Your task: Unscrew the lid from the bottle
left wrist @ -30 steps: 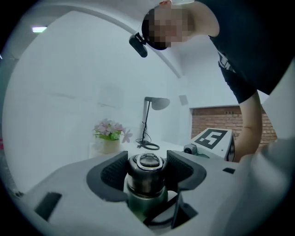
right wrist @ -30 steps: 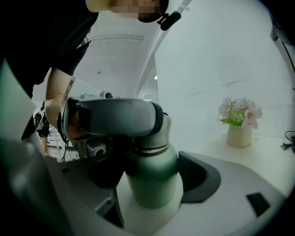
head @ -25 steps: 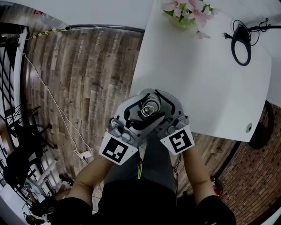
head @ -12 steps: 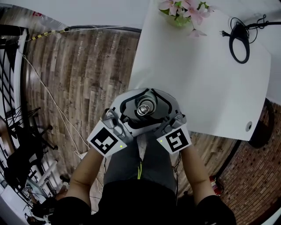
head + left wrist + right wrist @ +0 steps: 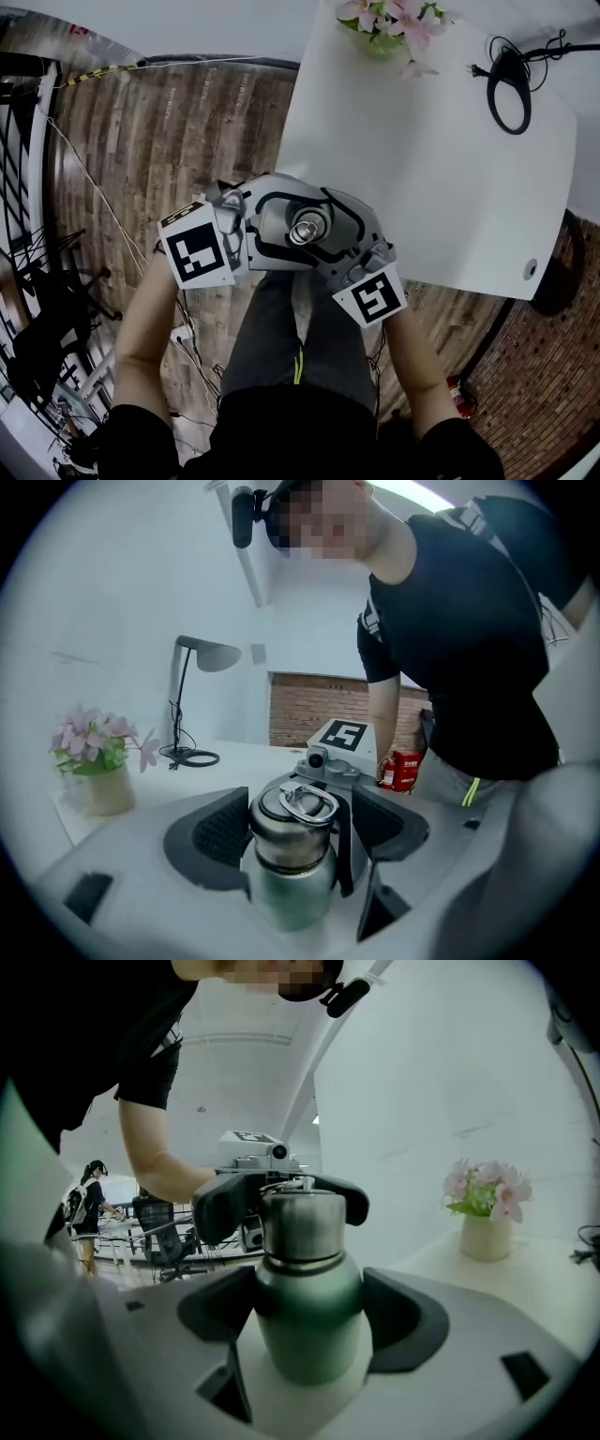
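Note:
A green metal bottle [image 5: 309, 1321] with a steel lid [image 5: 292, 816] is held upright in the air over the person's lap, just off the table's near edge. My right gripper [image 5: 311, 1327] is shut on the green body. My left gripper [image 5: 295, 825] comes in from the left at lid height. Its dark pads [image 5: 220, 832] stand wide on both sides of the lid without pressing on it. The lid carries a metal ring and a black strap. In the head view the lid [image 5: 307, 228] shows from above between both grippers.
A white table [image 5: 431, 178] lies ahead with a pot of pink flowers [image 5: 394, 23] and a black lamp base with cable [image 5: 511, 84] at its far side. Wooden floor [image 5: 169, 141] lies to the left. A red extinguisher [image 5: 403, 769] stands by the brick wall.
My left gripper has swung round from below-left of the bottle to its left side, and its jaws have opened off the lid. The right gripper and bottle have hardly moved.

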### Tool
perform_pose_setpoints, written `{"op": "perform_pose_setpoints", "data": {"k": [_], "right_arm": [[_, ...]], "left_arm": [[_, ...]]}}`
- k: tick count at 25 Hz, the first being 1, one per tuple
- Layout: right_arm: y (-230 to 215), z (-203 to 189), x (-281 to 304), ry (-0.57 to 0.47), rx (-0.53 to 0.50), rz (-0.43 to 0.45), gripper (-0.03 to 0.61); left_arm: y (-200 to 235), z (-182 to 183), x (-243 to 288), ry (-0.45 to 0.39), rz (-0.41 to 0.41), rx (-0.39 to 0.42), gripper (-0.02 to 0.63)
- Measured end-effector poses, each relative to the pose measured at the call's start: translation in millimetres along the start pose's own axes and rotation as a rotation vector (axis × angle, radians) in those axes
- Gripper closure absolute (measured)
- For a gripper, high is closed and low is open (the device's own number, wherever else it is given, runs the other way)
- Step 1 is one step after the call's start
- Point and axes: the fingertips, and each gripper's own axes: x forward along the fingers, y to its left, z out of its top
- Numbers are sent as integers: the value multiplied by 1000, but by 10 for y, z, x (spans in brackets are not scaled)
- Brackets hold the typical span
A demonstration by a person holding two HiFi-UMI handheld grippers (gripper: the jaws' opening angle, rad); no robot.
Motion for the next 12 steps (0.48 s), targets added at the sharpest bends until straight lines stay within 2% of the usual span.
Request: {"op": "perform_pose_setpoints", "data": {"k": [5, 12], "right_arm": [[13, 31, -3, -2, -8, 3, 239], [0, 15, 0, 1, -8, 4, 239]], "left_arm": [[-24, 10, 21, -9, -50, -1, 258], [45, -4, 4, -1, -62, 10, 328]]}}
